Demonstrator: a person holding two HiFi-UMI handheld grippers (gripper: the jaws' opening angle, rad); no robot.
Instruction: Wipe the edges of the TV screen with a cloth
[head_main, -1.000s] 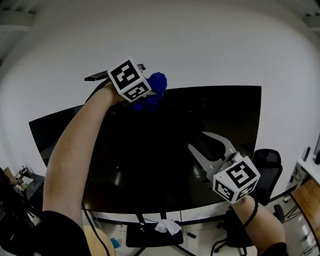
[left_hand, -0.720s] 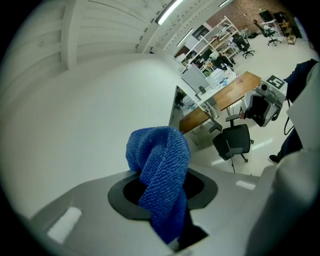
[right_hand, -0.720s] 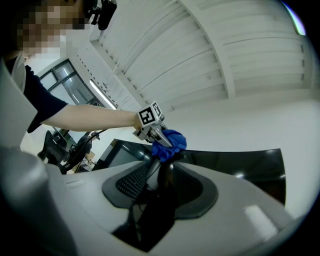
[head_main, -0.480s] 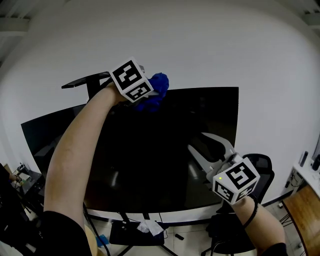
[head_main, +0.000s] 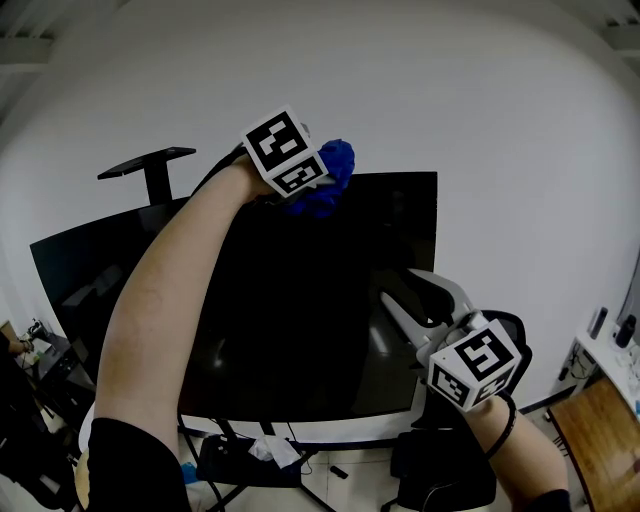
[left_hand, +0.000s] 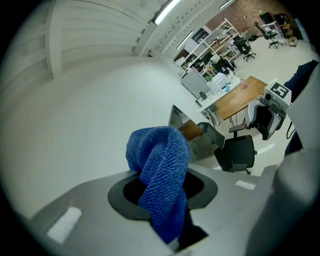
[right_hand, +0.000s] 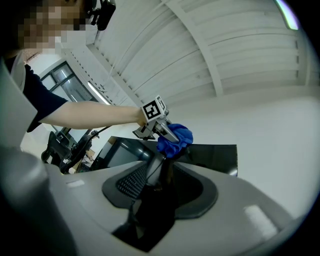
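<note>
L claw (head_main: 305, 188): grips blue cloth (head_main: 332, 172), pressed on top edge of TV (head_main: 300, 310) to wipe it.
R claw (head_main: 420, 295): narrow, empty, kept low, out of the way.

In head view we lose the left gripper's (head_main: 318, 178) jaw tips behind its cube (head_main: 285, 150) & the blue cloth (head_main: 332, 182). The forearm (head_main: 170, 300) covers part of the TV (head_main: 300, 320) top edge, and the right gripper (head_main: 400, 284) masks a bit of its right edge.
</note>
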